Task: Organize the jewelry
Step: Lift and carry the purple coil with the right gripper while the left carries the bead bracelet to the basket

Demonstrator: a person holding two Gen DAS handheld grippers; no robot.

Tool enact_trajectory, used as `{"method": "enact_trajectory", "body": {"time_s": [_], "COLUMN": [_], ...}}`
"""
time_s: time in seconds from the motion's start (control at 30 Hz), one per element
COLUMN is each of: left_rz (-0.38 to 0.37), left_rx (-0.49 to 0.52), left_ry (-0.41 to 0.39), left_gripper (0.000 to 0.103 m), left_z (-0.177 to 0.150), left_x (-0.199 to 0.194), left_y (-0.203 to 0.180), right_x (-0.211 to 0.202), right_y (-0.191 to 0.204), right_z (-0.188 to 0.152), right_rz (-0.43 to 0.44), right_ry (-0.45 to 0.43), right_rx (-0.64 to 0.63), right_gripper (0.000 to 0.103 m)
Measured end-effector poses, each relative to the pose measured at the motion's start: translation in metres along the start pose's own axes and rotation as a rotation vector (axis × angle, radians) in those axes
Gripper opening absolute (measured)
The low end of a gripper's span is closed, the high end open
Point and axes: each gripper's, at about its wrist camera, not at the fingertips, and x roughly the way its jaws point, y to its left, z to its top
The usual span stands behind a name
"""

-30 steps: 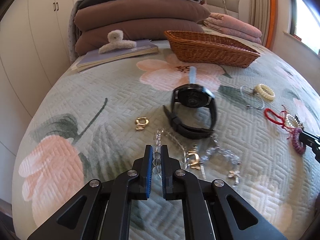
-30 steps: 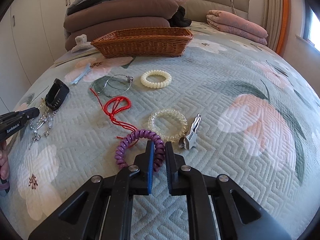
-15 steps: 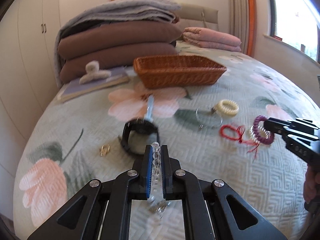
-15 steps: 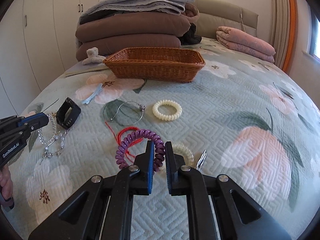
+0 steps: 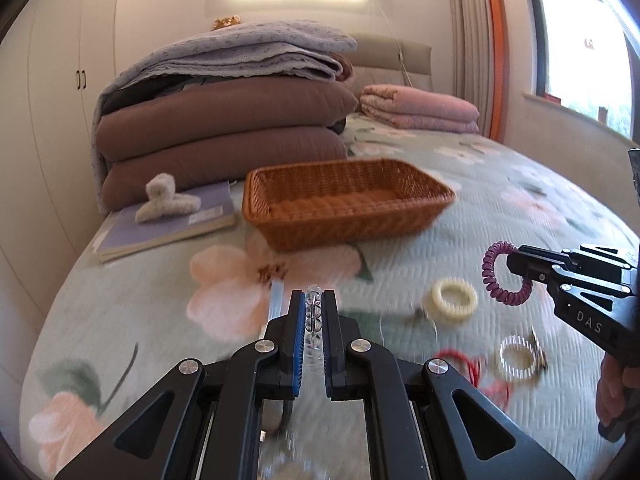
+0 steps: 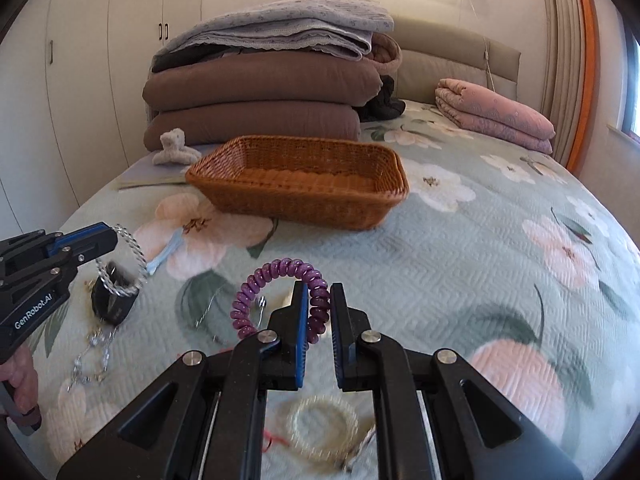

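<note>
1. Wicker basket [image 5: 348, 204], brown, rectangular, sits on the bed [image 5: 500, 216] in front of a stack of folded brown bedding [image 5: 224, 128]; nothing visible inside it from either view.
2. Left tongs [image 5: 314, 312] clenched on a clear bead bracelet [image 5: 313, 316]; beads sit between the blue pads, the rest hangs below, blurred. In the right wrist view the bracelet [image 6: 124, 260] dangles as a loop off the tongs' tip [image 6: 108, 238], clear of the bed.
3. Right tongs [image 6: 319, 312] clenched on a purple spiral hair tie [image 6: 256, 292]; the coil is pinched at one side, the loop sticks out to the left and up. In the left wrist view the tie [image 5: 500, 276] hangs from the tongs' tip [image 5: 516, 266] above the bed, short of the basket.
4. Both tongs are raised off the quilt, aimed toward the basket, neither over it.
5. Still lying on the bed: cream spiral hair tie [image 5: 454, 300], clear spiral tie [image 5: 518, 358], red cord [image 5: 468, 364], thin wire hoop [image 6: 212, 304], black watch [image 6: 114, 300], silver chain [image 6: 92, 352], pale blue strip [image 6: 166, 252].
6. Fluffy cream claw clip [image 5: 166, 200] rests on a lilac book [image 5: 172, 224], left of the basket.
7. Folded pink blanket [image 5: 420, 110] lies far back on the bed.
8. A person's fingers [image 6: 20, 376] show on the left tongs' handle.
</note>
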Motion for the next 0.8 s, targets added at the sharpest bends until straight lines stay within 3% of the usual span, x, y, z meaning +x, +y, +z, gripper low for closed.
{"method": "enact_trajectory", "body": {"time_s": [0.5, 0.8], "left_rz": [0.007, 0.005], "left_rx": [0.004, -0.017], "left_ry": [-0.047, -0.023], "left_gripper": [0.007, 0.007], "left_z": [0.08, 0.111], "left_x": [0.076, 0.115], "left_y": [-0.006, -0.004], "right_x": [0.087, 0.137], "right_y": [-0.021, -0.039], "right_z": [0.092, 0.124], "right_rz": [0.007, 0.017], "right_ry": [0.006, 0.056], "right_rx": [0.016, 0.126], "right_gripper": [0.012, 0.012]}}
